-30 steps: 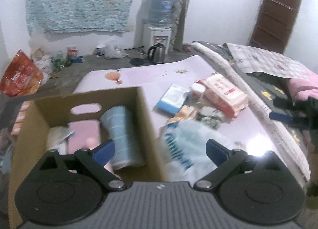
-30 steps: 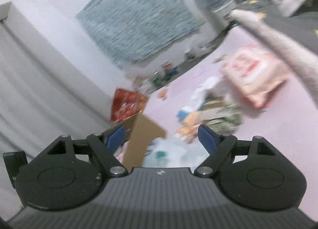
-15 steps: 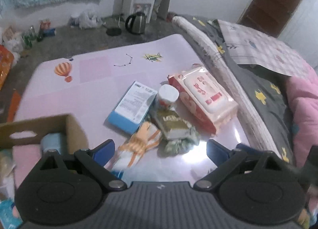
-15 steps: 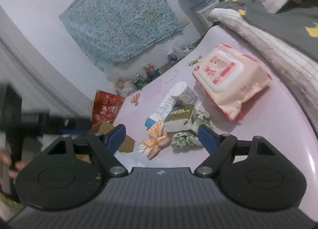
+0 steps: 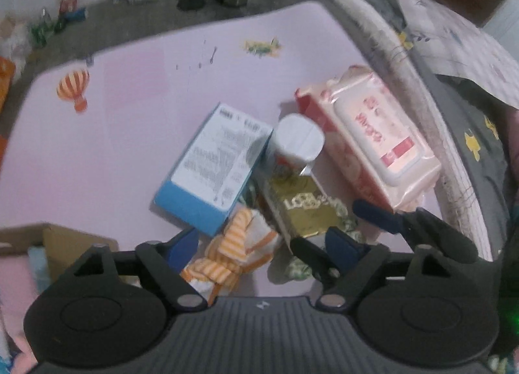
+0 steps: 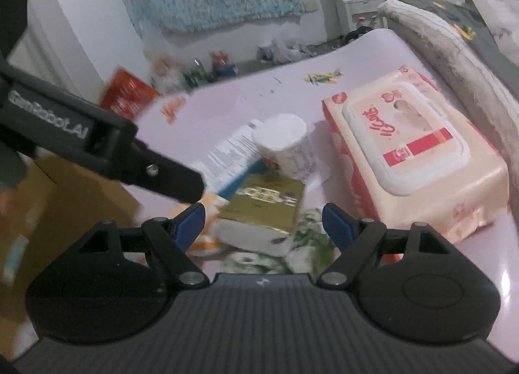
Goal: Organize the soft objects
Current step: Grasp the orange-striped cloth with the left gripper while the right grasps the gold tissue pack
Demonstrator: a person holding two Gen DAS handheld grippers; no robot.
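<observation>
Both grippers have swung away from the cardboard box (image 5: 65, 241) and dropped over the clutter on the pink worktop (image 5: 129, 88). Left gripper (image 5: 259, 244), whose jaws have just been closing but remain spread and pinch nothing, brackets the orange-striped cloth (image 5: 233, 254). Right gripper (image 6: 262, 225), also spread and empty, hovers over the gold packet (image 6: 266, 205), which rests on the green-patterned cloth (image 6: 311, 244). Behind lie a blue-and-white box (image 5: 214, 166), a white-capped tub (image 5: 296, 144) and a wipes pack (image 5: 369, 140). Judged from here, a clean pickup means lowering until the fingers straddle the bunched striped cloth alone, clear of the blue-and-white box's corner touching it, then closing on its thickest fold.
</observation>
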